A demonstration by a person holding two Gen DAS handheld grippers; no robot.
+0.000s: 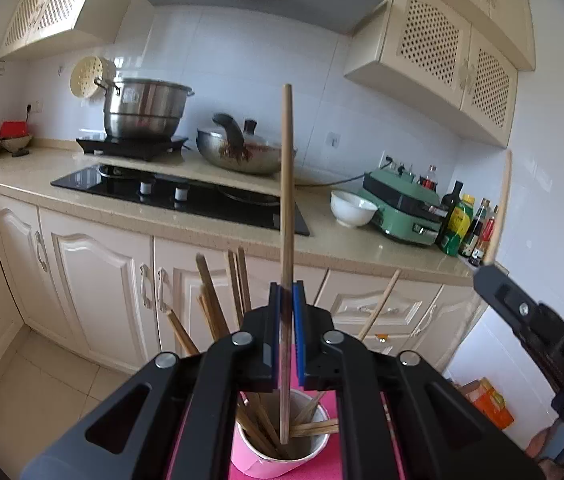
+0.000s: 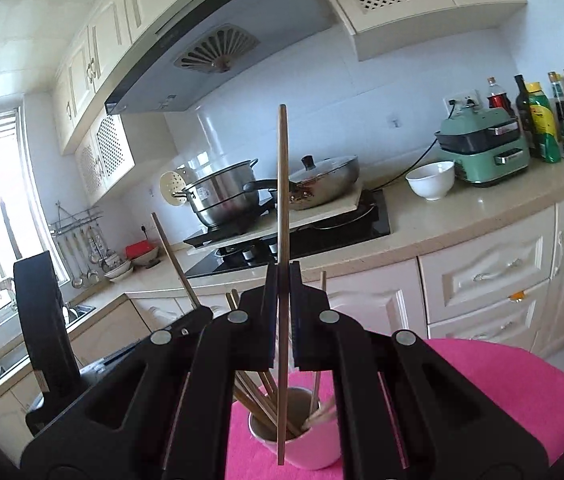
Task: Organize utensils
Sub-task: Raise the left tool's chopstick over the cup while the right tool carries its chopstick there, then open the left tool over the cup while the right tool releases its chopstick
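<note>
Left gripper (image 1: 286, 304) jaws clamped on one upright chopstick (image 1: 286, 200), lower end inside the pink cup (image 1: 258, 456) of chopsticks. Right gripper (image 2: 283, 284) jaws clamped on another upright chopstick (image 2: 282, 200), tip in front of the cup's near side. Cup sits on pink cloth (image 2: 481, 380). Behind: cream worktop (image 1: 341, 252), black hob (image 1: 202, 200), steel pot (image 1: 144, 110), white bowl (image 1: 351, 208).

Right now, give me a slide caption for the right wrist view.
Right gripper shut on an upright chopstick above the cup of chopsticks on the pink cloth.
</note>
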